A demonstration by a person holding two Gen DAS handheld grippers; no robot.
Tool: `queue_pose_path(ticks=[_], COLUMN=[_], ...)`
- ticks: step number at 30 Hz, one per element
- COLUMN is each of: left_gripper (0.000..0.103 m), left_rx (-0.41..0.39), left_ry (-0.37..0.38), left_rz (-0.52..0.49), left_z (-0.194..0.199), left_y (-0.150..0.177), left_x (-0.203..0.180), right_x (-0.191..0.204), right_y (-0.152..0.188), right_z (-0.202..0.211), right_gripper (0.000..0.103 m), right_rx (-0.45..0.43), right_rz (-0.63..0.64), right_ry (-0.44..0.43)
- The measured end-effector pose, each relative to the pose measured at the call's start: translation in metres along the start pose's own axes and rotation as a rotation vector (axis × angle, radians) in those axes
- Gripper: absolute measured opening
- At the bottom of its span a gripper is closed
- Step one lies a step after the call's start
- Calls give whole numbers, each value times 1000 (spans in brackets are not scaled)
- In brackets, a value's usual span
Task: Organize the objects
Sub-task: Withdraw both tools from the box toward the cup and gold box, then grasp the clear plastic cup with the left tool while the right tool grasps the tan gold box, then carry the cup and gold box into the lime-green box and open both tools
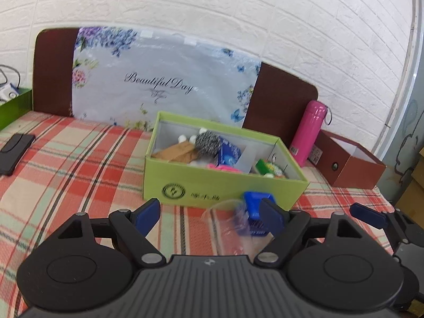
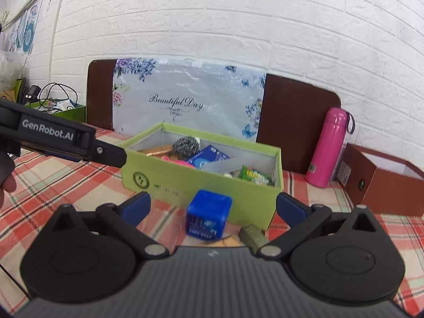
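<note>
The left claw (image 1: 209, 213) stands wide open with nothing between its blue pads, and the right claw (image 2: 213, 208) gapes equally wide and empty. A small blue cube-shaped box (image 2: 208, 216) sits on the plaid cloth (image 1: 66, 169) ahead of the right claw's gap, just before the green box (image 1: 212, 182). Beside it lie a blurred clear plastic piece (image 1: 228, 228) and a small olive item (image 2: 251, 234). The green box holds a steel scourer (image 1: 208, 141), a blue packet (image 1: 229, 155), something pink and a green packet. To its right stand a pink bottle (image 1: 307, 129) and an open brown box (image 1: 349, 159); a black flat thing (image 1: 14, 152) lies far left. A floral bag (image 1: 164, 79) leans against a brown board under the white brick wall. Both claws point slightly downward, side by side.
</note>
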State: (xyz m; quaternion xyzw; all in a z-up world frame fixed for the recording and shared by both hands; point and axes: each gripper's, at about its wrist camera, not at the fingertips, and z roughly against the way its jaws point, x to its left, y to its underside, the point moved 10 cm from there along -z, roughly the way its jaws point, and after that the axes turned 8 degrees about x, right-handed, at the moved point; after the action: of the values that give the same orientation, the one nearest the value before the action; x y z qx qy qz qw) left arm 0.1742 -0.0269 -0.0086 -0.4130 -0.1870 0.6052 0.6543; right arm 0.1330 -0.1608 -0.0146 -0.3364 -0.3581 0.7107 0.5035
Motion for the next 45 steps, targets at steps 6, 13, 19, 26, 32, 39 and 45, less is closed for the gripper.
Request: queue_pose_path(ticks=[6,13,19,26,32,39,45], left_gripper=[85,84,85,84,84,53,51], left_rx=[72,96,84,112,165,216,268], left_ry=[-8,-9,22,54,53,83,115], left_rz=[37,58,72,36,18,46,-23], left_z=[-12,-16,-21,-54,-91,-102,-59], left_y=[32,39,26,20,20,32,59], left_x=[14,18,8,-19,-31,-19,-6], right_x=[7,6,-17,-10,-19,-31,-16], right_y=[39,56,48,60,68,80,87], right_z=[-11,-34,-57,-82,-59,-40,-16], right_gripper=[103,99,89,65,25,23,23], right_rx=[95,138,147,201,197,209,236], right_rz=[-52,-106,-211,-280,-219,-205,-245], right_ry=[-31,-5,40,-58,-41,-16,-156])
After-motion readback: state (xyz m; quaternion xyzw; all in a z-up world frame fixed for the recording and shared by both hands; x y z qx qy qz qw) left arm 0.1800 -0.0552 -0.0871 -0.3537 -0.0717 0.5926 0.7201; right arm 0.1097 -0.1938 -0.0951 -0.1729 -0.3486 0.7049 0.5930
